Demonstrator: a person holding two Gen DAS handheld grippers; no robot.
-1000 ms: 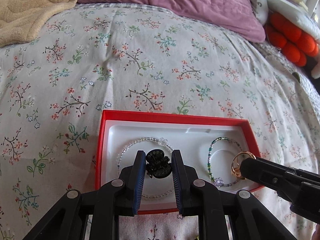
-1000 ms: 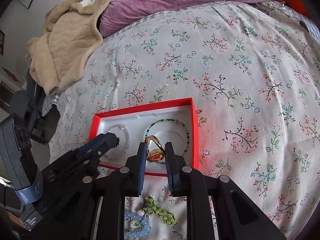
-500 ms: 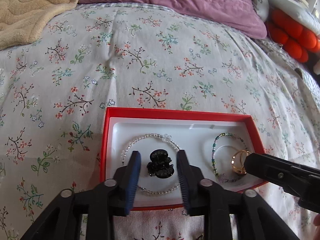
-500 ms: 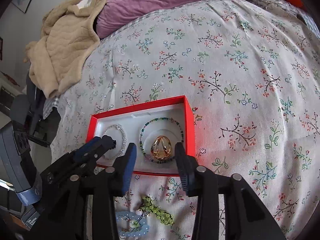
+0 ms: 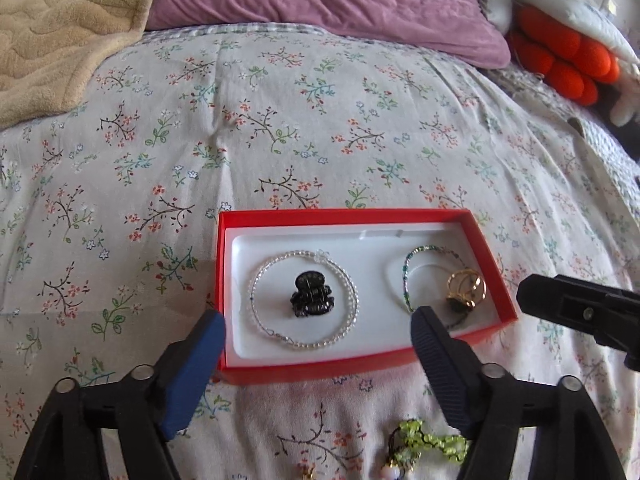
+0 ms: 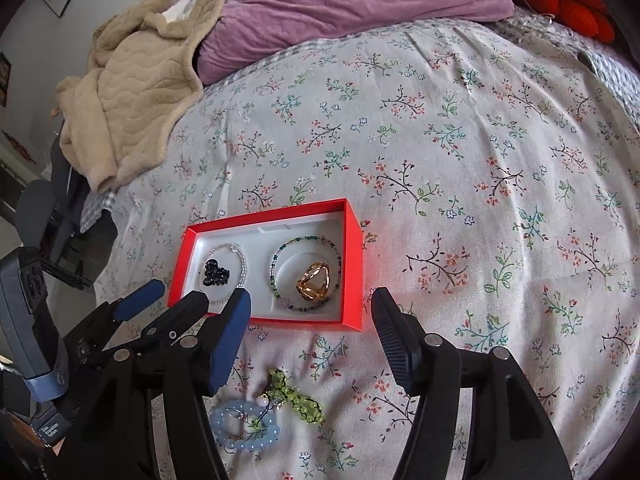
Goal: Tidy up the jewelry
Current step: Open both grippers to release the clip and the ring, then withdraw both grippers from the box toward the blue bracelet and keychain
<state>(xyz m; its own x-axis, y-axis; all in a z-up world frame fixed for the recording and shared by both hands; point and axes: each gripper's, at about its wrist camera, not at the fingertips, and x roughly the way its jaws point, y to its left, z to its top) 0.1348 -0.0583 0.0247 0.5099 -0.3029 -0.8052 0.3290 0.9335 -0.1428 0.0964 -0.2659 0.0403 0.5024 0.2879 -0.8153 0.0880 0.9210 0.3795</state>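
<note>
Both claws have let go and drawn back from the red box [image 5: 304, 372].
Left claw [image 5: 316, 324] and right claw [image 6: 310, 312] gape empty; black clip [image 5: 312, 294] and gold ring [image 6: 314, 282] now lie inside it, more beads wait nearer.

The left gripper's right finger [image 5: 436, 356] covers the near part of the green bracelet [image 5: 408, 276]. Loose beads [image 5: 428, 444] on the bedspread [image 5: 320, 128] run off the bottom edge — their full shape is lost. The gold ring [image 6: 314, 282] is too small to tell its design — only tangled loops show.
</note>
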